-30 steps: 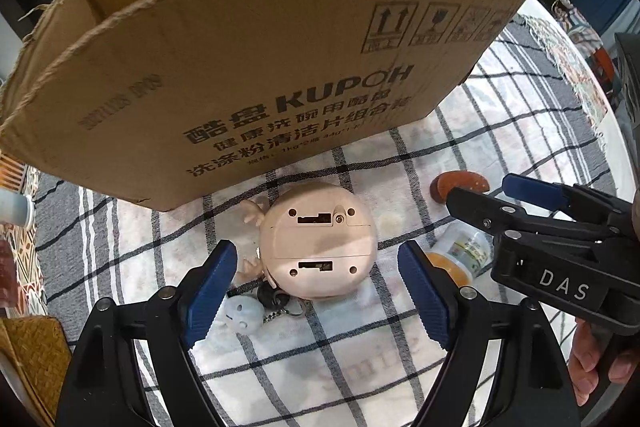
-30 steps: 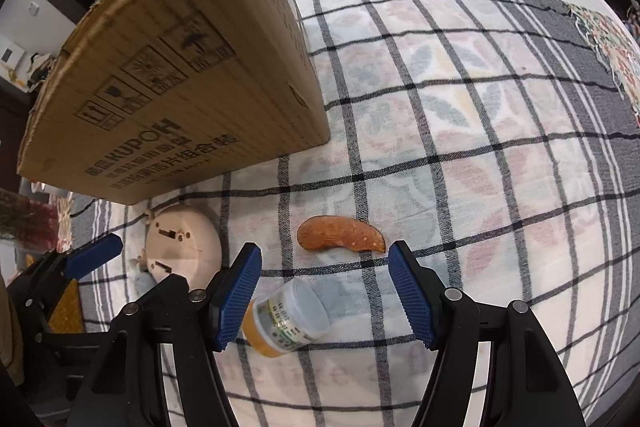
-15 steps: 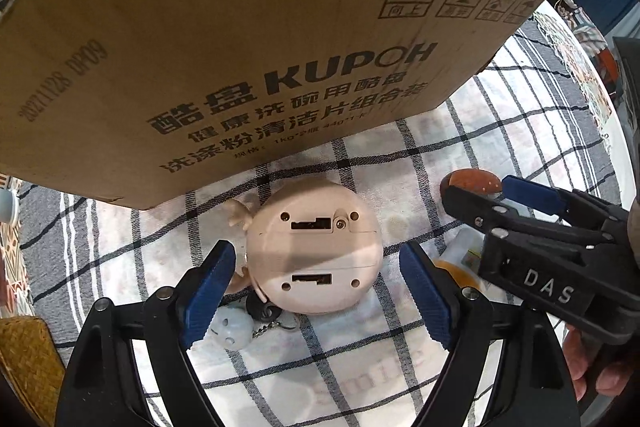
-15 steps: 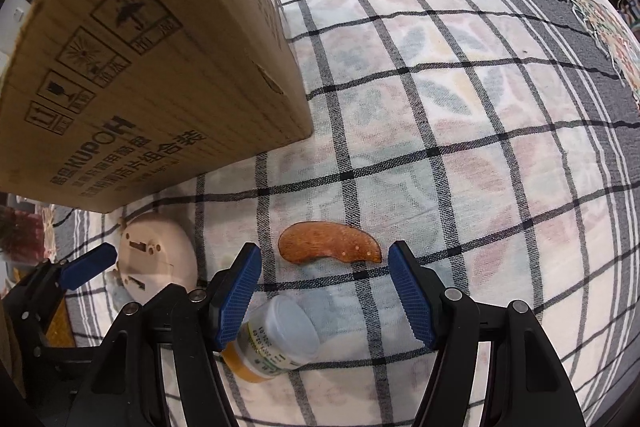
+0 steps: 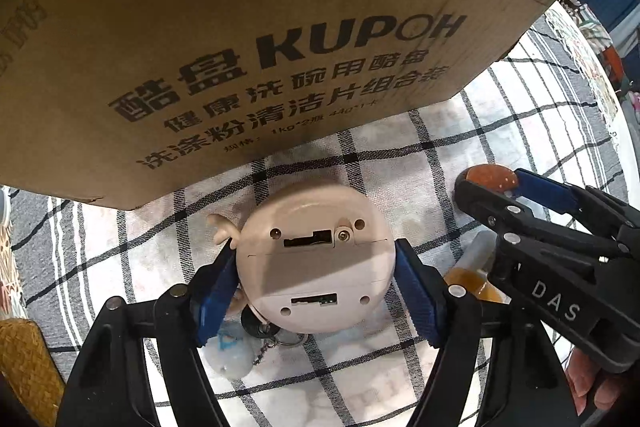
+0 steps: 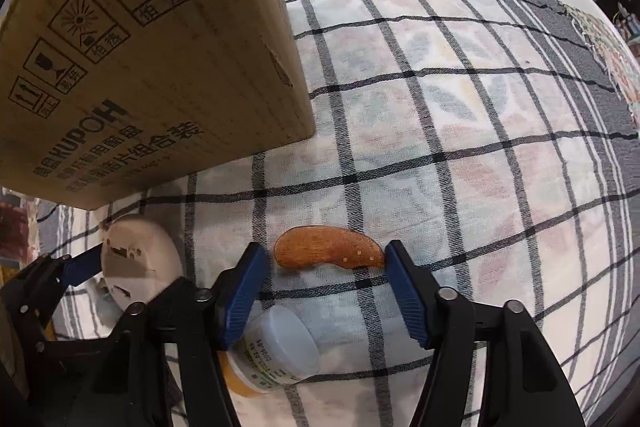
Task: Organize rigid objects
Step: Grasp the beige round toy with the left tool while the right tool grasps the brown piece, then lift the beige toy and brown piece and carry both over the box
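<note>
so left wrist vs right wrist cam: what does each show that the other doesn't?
Left wrist only: a pale ghost-like charm and key ring under the round pink toy, plus a hand holding the right tongs.
Right wrist only: the whole curved brown piece between the right tongs' pads, and the bottle's white lid.
Both: the KUPOH cardboard box, the checked cloth, the pink toy between the left tongs, and the orange bottle.

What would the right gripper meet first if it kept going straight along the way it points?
Most likely the orange-brown curved piece on the checked cloth: it lies between the right gripper fingers, whose jaws have just been closing. Whether they touch it yet is unclear.
</note>
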